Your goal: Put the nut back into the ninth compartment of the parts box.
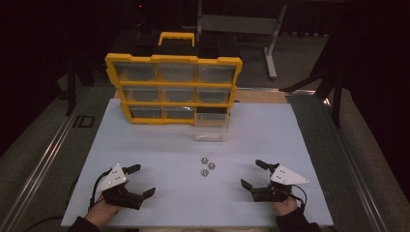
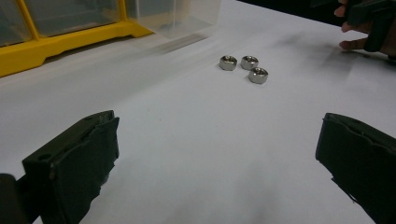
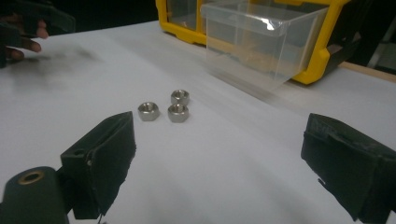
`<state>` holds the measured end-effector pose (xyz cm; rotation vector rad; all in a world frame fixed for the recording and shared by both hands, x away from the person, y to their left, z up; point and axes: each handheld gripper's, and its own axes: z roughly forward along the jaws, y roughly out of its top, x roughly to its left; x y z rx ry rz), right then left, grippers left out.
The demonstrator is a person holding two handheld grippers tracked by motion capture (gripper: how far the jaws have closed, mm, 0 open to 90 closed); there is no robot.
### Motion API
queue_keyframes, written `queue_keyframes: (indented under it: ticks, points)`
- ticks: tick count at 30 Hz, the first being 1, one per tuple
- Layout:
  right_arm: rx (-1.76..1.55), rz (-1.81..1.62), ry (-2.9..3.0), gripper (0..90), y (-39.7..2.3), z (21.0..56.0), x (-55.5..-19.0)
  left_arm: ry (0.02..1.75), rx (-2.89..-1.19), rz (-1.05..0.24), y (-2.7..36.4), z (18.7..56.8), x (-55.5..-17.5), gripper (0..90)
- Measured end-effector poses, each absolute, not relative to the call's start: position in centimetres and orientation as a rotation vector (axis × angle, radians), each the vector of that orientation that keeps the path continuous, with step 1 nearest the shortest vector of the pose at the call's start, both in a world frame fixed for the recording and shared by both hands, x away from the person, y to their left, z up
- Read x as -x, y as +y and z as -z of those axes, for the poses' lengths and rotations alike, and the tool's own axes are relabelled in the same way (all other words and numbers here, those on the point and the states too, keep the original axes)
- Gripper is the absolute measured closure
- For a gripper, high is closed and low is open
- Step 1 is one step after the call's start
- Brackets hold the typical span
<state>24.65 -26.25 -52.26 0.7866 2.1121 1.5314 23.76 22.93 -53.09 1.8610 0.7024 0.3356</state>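
Three steel hex nuts lie close together on the white table, also seen as nuts and nuts from the gripper views. A clear plastic drawer is pulled out of the bottom right slot of the yellow organiser. My left gripper rests open at the front left, jaws wide with nothing between them. To the right of the nuts my right gripper is open too and holds nothing. Both point inward at the nuts, well short of them.
The organiser stands upright at the table's far edge, with a yellow handle on top and several clear drawers. A grey metal frame stands on the floor behind. The other hand shows far off, as does a hand.
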Motion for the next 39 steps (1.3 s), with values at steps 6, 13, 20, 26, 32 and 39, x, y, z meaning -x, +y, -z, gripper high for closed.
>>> queue_keyframes:
  ticks: [6, 13, 20, 26, 32, 39]
  points:
    - [-0.784, -1.545, 2.106, 10.2, -26.4, 52.2, -24.5, 0.700, -1.864, -0.335, 22.7, 53.1, -23.9, 0.0]
    - [-0.776, -1.559, 2.092, 10.2, -26.4, 51.9, -24.4, 0.694, -1.852, -0.318, 22.7, 52.8, -23.8, 0.0]
    - [-0.767, -1.582, 2.069, 10.2, -26.5, 51.6, -24.2, 0.682, -1.829, -0.336, 22.6, 51.3, -24.0, 0.0]
    - [-0.769, -1.582, 2.057, 10.2, -26.5, 51.4, -24.2, 0.640, -1.819, -0.337, 21.7, 49.1, -24.4, 0.0]
    - [-0.762, -1.598, 2.054, 10.3, -26.4, 51.4, -24.2, 0.613, -1.831, -0.346, 19.9, 46.4, -25.7, 0.0]
    - [-0.764, -1.606, 2.053, 10.3, -26.4, 51.4, -24.3, 0.579, -1.866, -0.344, 17.9, 45.5, -27.0, 0.0]
